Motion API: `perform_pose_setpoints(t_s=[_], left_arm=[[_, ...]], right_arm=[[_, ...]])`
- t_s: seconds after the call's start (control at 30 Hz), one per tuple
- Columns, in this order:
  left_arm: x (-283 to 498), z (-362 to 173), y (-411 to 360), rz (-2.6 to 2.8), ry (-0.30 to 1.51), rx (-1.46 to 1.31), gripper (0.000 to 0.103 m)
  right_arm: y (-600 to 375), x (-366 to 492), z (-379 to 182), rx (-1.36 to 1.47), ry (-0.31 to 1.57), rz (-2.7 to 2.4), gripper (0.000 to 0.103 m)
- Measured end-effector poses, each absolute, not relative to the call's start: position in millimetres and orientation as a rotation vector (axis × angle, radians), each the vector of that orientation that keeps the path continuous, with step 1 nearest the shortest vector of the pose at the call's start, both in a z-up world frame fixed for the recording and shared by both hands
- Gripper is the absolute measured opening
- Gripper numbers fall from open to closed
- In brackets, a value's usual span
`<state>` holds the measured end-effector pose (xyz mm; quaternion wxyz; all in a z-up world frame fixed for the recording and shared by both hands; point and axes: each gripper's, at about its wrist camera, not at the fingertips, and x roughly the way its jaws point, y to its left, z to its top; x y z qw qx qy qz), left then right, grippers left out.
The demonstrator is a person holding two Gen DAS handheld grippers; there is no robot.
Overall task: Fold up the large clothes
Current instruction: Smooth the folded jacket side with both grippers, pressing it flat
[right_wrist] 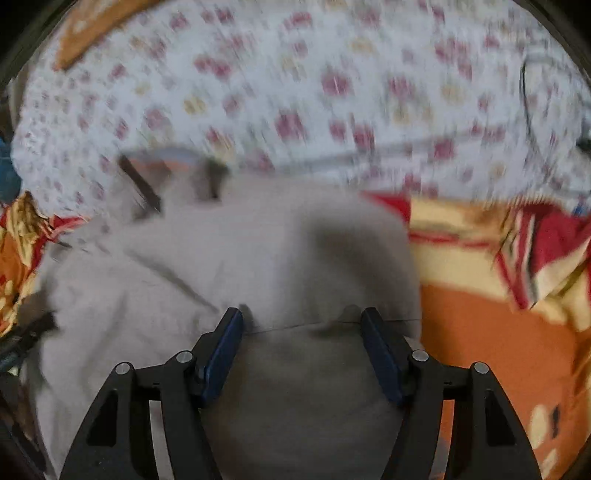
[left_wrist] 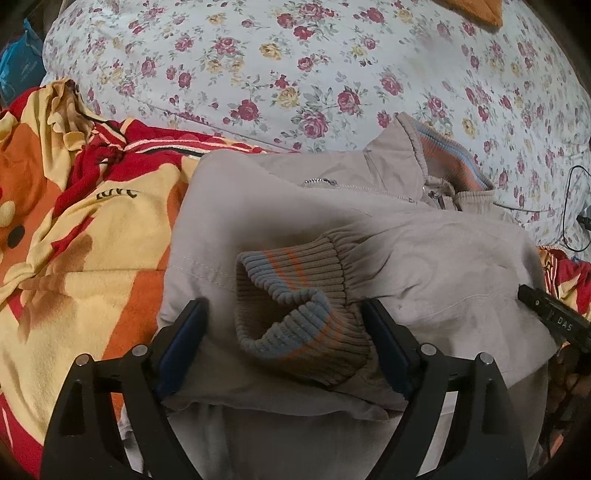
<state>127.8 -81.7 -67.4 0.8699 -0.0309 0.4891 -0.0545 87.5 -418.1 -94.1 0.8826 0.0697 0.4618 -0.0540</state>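
Observation:
A beige zip jacket (left_wrist: 266, 221) lies on the bed, partly folded, with its striped knit collar (left_wrist: 448, 157) at the far right. A sleeve lies across it, and its ribbed knit cuff (left_wrist: 295, 295) sits between the open fingers of my left gripper (left_wrist: 284, 314). The fingers do not press on the cuff. In the blurred right wrist view my right gripper (right_wrist: 301, 321) is open over the near part of the jacket (right_wrist: 229, 251), holding nothing. The right gripper's black tip also shows in the left wrist view (left_wrist: 550, 317) at the jacket's right edge.
The jacket rests on a red, orange and yellow blanket (left_wrist: 74, 229) that spreads left and right (right_wrist: 491, 295). Beyond is a white floral bedsheet (left_wrist: 295, 66). A black cable (left_wrist: 569, 206) lies at the far right, an orange cloth (left_wrist: 476, 11) at the top.

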Motion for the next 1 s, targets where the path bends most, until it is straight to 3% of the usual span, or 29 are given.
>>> perform_pose_setpoints(t_s=[0.23,0.33,0.43,0.73,0.9,1.0], left_arm=[[114,-55,-74,-0.132,1.014,-0.091,0.087],[92,-41,-68,-0.149,0.997,-0.113,0.087],[68,-30,-66,-0.152,1.012,-0.083,0.087],[-16,-29,-36,-0.169,1.048,-0.081,0.087],[-51,-34,-21,-0.158,1.066,-0.064,0.087],[-67,-37,-9,-0.156,1.079,-0.085,0.087]], right_arm=[[-401,56,-52,0.098,0.943,-0.105,0.071],[-406,31,-36,0.138,0.95,-0.102,0.079],[-418,5,-25,0.167,0.976,-0.114,0.08],[-433,-90,-42,0.248,1.086,-0.064,0.081],[-423,-117,-43,0.175,1.037,-0.127,0.081],[-433,-123,-51,0.277,1.054,-0.1,0.082]])
